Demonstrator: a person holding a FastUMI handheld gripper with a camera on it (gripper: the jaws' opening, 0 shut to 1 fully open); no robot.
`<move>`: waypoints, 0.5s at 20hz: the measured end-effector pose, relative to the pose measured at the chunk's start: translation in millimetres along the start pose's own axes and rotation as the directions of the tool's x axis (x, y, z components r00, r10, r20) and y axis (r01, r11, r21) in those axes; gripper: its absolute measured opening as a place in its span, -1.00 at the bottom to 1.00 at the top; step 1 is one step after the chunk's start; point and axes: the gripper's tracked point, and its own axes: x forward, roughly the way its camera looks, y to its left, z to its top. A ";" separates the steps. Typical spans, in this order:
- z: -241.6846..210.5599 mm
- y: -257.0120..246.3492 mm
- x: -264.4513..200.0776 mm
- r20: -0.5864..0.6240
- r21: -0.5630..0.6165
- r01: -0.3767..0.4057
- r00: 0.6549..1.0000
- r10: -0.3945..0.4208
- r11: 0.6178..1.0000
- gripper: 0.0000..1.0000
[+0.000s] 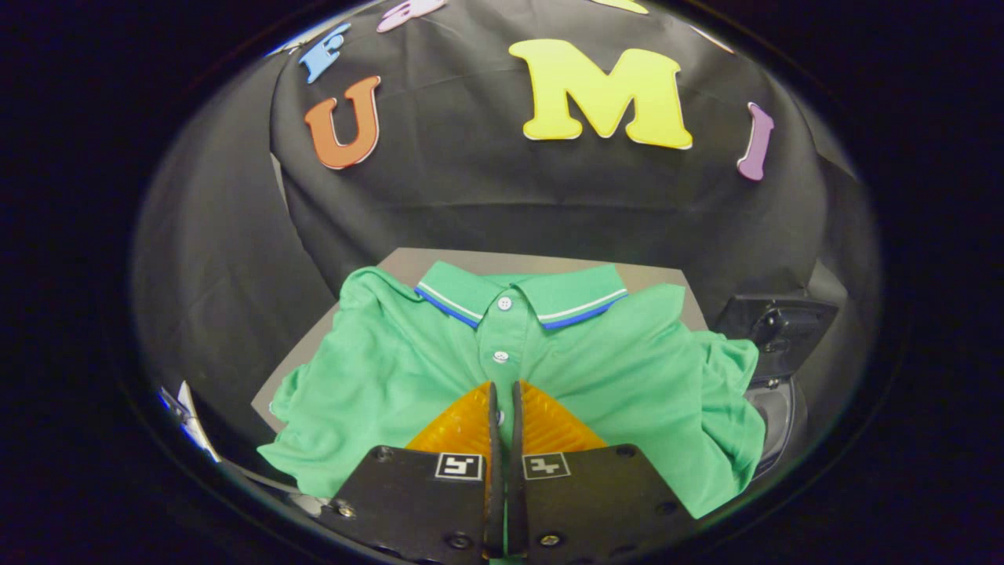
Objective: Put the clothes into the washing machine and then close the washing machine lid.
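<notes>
Black cloth wall behind; grey tabletop (667,276) beneath. Green polo shirt (392,361) lay spread across tabletop, collar away from the claw. Dark washing machine (776,329) stood just beside shirt's sleeve. Claw (505,386) pressed together, pinching shirt's button placket.

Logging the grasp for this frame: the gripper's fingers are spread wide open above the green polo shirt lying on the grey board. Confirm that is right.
Not quite. In the gripper view the gripper has its fingers nearly together, pinching a fold of the green polo shirt along its button placket, not spread wide. The rest holds: the shirt lies on the grey board.
</notes>
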 end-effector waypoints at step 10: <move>17.5 -31.1 -130.3 0.238 -0.016 -0.053 0.970 0.056 0.998 -0.89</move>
